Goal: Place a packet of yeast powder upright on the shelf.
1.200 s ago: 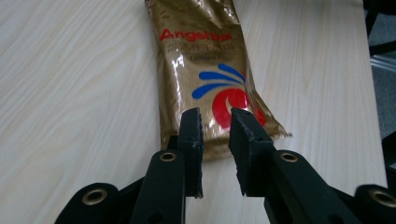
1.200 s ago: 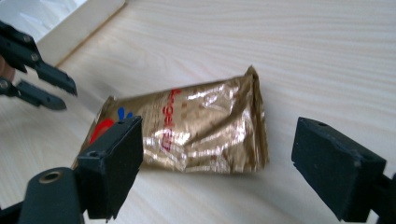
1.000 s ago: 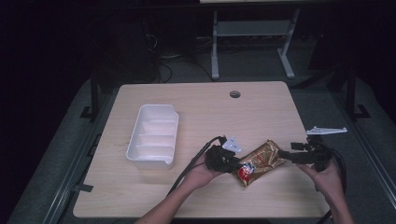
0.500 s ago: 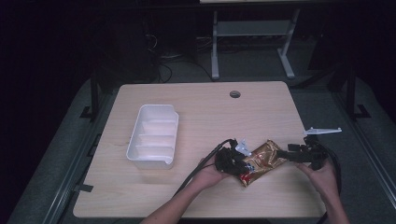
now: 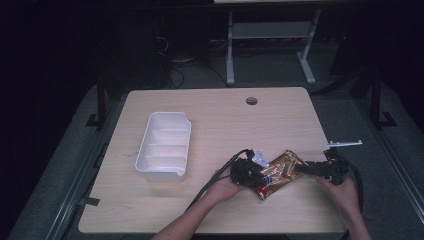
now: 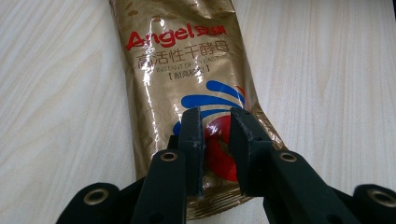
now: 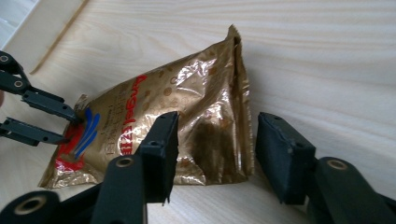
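Observation:
A gold yeast pouch (image 5: 281, 171) with red and blue print lies flat on the wooden table (image 5: 225, 120), right of the middle near the front. My left gripper (image 5: 259, 177) is at its printed left end. In the left gripper view the left gripper (image 6: 215, 114) has its jaws close together, pinching the pouch (image 6: 187, 70) at the red mark. My right gripper (image 5: 301, 169) is at the pouch's other end. Seen in its own view, the right gripper (image 7: 218, 119) stands open, its jaws straddling the crinkled end of the pouch (image 7: 187, 107). The left gripper (image 7: 70, 129) shows there at the far end.
A white tray (image 5: 141, 150) with several empty compartments sits at the table's left. A round cable hole (image 5: 251, 101) is near the far edge. A metal stand (image 5: 270, 30) is on the floor beyond the table. Both forearms come in from the front edge.
My left gripper has slid right onto the pouch's printed end. The right gripper and the pouch have hardly moved.

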### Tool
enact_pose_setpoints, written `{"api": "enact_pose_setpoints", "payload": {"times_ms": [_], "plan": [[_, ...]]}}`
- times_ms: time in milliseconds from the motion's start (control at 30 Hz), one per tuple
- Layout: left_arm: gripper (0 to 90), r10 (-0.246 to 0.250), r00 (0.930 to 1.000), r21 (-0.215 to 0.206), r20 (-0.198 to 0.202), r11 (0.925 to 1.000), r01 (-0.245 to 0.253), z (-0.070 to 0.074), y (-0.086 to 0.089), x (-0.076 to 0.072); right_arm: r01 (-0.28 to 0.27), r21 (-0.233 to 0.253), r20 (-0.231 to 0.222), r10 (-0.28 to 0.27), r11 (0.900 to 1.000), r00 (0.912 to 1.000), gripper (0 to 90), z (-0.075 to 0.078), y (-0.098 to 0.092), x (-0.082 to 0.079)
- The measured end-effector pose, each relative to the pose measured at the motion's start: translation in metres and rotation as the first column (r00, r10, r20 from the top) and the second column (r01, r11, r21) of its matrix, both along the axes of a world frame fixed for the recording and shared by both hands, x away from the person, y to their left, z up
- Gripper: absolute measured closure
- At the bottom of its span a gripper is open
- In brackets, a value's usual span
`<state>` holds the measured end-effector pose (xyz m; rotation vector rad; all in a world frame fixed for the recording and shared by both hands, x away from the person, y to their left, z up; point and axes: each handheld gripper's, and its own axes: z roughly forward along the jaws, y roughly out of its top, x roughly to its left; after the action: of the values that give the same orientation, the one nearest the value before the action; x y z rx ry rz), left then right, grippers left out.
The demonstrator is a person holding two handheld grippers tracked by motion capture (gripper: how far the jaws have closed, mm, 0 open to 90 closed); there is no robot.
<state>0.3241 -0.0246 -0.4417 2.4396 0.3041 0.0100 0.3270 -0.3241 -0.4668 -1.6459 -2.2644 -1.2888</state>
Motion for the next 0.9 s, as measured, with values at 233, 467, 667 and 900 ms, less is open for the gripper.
{"api": "enact_pose_setpoints", "payload": {"times_ms": [233,467,667,900], "plan": [[72.9,-0.005,1.0000,-0.006,0.003,1.0000,0.005,0.000,0.000,0.000,-0.018,0.017,-0.025,0.018,1.000,0.9995,68.9,-0.004,0.005,0.001],[59.0,0.026,0.9997,-0.052,-0.002,0.9983,-0.026,0.004,0.004,0.004,-0.022,0.010,0.015,0.021,1.000,0.9997,85.5,0.001,0.005,-0.003],[38.4,0.072,0.9957,-0.107,-0.059,0.9912,-0.078,0.006,0.012,0.016,-0.038,-0.015,0.069,0.039,0.999,0.9969,87.6,0.012,0.008,-0.008],[30.9,0.074,0.9932,-0.118,-0.089,0.9893,-0.085,0.009,0.015,0.023,-0.096,-0.047,0.173,0.103,0.994,0.9795,88.1,0.031,0.013,-0.016]]}}
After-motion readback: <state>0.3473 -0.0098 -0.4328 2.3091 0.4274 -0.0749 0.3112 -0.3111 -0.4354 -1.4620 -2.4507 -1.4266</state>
